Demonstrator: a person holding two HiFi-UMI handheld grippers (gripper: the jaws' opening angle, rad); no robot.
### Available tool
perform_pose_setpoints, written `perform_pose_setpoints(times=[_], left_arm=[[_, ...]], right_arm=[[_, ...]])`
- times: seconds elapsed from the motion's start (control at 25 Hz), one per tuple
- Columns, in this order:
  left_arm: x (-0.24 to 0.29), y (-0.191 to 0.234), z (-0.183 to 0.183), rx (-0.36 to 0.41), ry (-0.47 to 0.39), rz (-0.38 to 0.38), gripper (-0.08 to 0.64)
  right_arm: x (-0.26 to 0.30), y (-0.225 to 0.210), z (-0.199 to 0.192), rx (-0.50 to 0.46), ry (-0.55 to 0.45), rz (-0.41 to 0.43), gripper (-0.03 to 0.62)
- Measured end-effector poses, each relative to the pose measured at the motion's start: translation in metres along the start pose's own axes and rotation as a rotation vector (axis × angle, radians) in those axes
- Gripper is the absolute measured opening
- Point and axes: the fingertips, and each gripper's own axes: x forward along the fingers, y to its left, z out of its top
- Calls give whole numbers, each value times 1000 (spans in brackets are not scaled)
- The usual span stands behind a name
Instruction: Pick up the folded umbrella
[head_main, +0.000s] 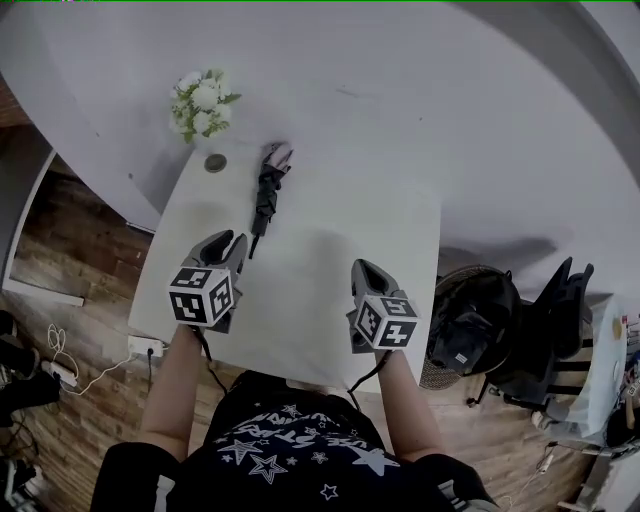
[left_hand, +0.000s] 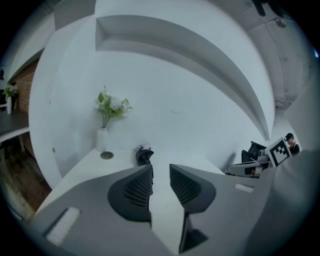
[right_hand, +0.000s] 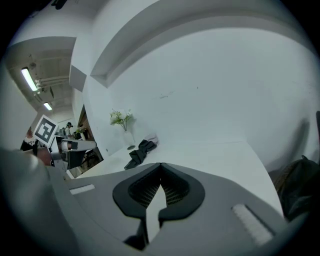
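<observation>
The folded umbrella (head_main: 267, 192) is dark with a pinkish end and lies lengthwise on the white table (head_main: 330, 310), near its far edge. My left gripper (head_main: 231, 241) hovers just short of the umbrella's near tip, a little to its left. Its jaws stand a small way apart with nothing between them. In the left gripper view the umbrella (left_hand: 144, 155) lies ahead, beyond the left gripper (left_hand: 161, 168). My right gripper (head_main: 361, 267) is over the table's right half, shut and empty. From the right gripper view the umbrella (right_hand: 139, 153) lies ahead to the left of the right gripper (right_hand: 160, 165).
A white vase of flowers (head_main: 201, 105) stands at the table's far left corner, with a round cable hole (head_main: 215, 162) beside it. A curved white wall runs behind the table. A dark fan (head_main: 470, 335) and a black chair (head_main: 556, 318) stand to the right, and cables (head_main: 60, 368) lie on the wooden floor at left.
</observation>
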Motion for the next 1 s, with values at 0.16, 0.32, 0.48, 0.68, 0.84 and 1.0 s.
perform_pose_setpoints(times=[0.16, 0.32, 0.48, 0.68, 0.84, 1.0], left_arm=[[38, -2, 9, 80, -2, -61, 361], [74, -1, 0, 91, 70, -74, 441], [111, 9, -11, 34, 149, -57, 459], [152, 22, -9, 9, 185, -35, 459], [174, 31, -23, 22, 245, -20, 459], [187, 38, -40, 35, 303, -5, 459]], right_arm=[[9, -2, 3, 20, 4, -41, 17], [18, -9, 4, 43, 10, -82, 17], [30, -17, 3, 62, 25, -110, 17], [49, -25, 0, 78, 53, -129, 17], [60, -29, -5, 92, 73, -133, 17], [70, -32, -7, 118, 76, -131, 17]])
